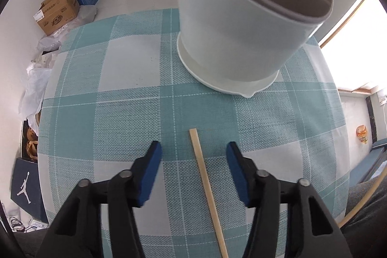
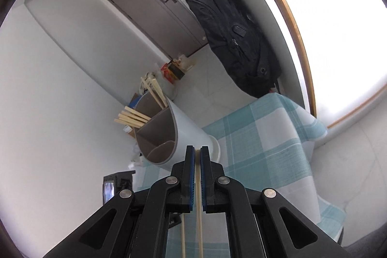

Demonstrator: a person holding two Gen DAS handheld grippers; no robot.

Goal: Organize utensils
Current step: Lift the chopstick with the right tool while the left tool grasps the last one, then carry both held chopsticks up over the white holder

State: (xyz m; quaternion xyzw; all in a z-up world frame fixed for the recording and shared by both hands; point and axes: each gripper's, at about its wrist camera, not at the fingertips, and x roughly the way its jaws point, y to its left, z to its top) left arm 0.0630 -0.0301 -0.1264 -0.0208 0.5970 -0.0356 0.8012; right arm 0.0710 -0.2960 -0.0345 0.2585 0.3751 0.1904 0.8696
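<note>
A wooden chopstick (image 1: 208,187) lies on the checked tablecloth (image 1: 135,113), between the parted, untouching pads of the left gripper (image 1: 193,149). The right gripper (image 2: 197,152) is clamped on another chopstick (image 2: 199,214), facing the divided utensil holder (image 2: 169,134), where several chopsticks (image 2: 133,118) stand.

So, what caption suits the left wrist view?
Open left tool straddling a pale wooden chopstick beside the grey divided utensil holder.

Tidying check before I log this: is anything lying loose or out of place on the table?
Yes. One chopstick lies loose on the checked tablecloth, between the open left tongs, while others stand in the divided holder.
</note>
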